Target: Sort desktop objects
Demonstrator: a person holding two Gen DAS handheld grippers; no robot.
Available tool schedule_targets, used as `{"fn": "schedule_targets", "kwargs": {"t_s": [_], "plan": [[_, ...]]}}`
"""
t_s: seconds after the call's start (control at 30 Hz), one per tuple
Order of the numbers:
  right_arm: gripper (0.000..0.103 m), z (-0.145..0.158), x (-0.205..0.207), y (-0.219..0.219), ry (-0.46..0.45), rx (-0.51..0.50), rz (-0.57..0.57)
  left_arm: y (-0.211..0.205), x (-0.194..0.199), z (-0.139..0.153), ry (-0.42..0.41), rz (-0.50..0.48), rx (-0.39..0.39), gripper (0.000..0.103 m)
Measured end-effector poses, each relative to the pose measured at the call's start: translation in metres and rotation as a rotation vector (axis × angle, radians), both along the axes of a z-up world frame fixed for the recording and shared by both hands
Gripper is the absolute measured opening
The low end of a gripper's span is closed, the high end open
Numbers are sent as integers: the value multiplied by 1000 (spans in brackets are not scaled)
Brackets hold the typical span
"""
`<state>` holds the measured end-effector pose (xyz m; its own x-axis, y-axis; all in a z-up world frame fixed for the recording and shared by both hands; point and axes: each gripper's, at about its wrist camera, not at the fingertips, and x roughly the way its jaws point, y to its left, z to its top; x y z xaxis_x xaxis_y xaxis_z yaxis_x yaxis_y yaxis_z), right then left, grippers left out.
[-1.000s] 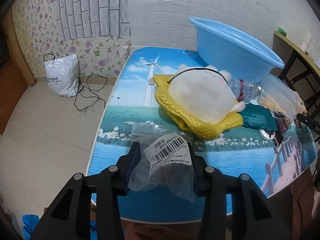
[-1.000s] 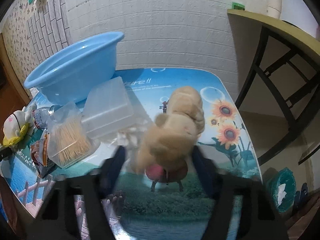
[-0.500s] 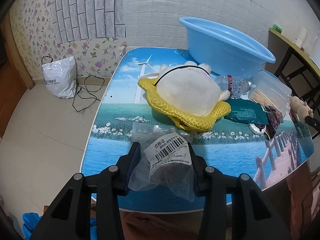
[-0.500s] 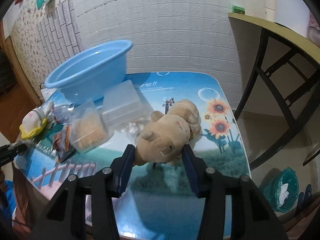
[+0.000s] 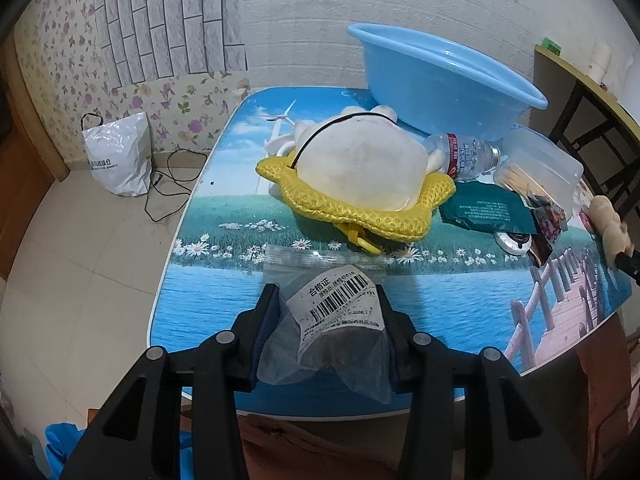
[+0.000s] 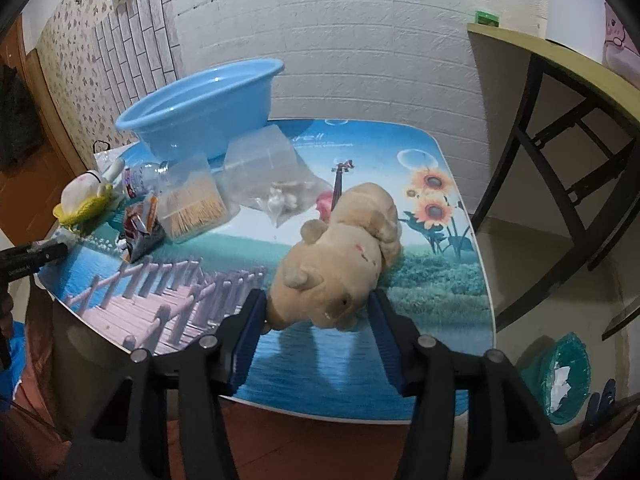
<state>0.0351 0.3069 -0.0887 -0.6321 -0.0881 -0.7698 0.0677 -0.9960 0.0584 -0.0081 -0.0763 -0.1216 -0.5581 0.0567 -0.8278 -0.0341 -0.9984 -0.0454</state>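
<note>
I have the left claw [image 5: 326, 320] clamped on a clear plastic bag [image 5: 332, 332] with a barcode label and something dark inside, held over the near edge of the worktop [image 5: 224, 280] at about 6 o'clock in the left wrist view; the right claw [image 6: 318, 320] has the tan plush toy [image 6: 344, 256] between its pads, and its jaws are opening — the toy's head touches the left pad, but I see a sliver of gap at the right one, so I judge the hold is going slack and the toy rests on the worktop. By my reckoning the sorting is barely begun: the blue basin [image 5: 440, 76] at 1 o'clock looks empty as far as its inside shows, and nothing lies in tidy groups; still scattered are the white-and-yellow plush [image 5: 360, 176] at 12 o'clock, the water bottle [image 5: 468, 156] touching it, the green packet [image 5: 484, 212] at 2 o'clock, the box of toothpicks [image 6: 194, 204] and the clear lidded box [image 6: 260, 156] just beside it — all still to be placed, along with both things now in my claws.
</note>
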Motion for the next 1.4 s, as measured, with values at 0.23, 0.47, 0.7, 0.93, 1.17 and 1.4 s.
{"fn": "schedule_targets", "kwargs": {"t_s": [0.23, 0.47, 0.7, 0.93, 1.17, 1.4], "plan": [[64, -7, -14, -3, -8, 45, -39, 3, -3, -4, 7, -7, -29, 63], [65, -15, -31, -8, -32, 69, -70, 7, -5, -7, 24, -10, -34, 79], [54, -19, -37, -10, -30, 105, -88, 2, -1, -3, 37, -26, -11, 48], [50, -9, -31, -7, -8, 81, -72, 0, 4, 5, 57, -32, -4, 42], [49, 15, -24, -14, 54, 59, -46, -5, 9, 33, 115, -10, 9, 42], [49, 31, -21, -23, 89, 30, -20, -2, 9, 51, 143, -7, 20, 42]]}}
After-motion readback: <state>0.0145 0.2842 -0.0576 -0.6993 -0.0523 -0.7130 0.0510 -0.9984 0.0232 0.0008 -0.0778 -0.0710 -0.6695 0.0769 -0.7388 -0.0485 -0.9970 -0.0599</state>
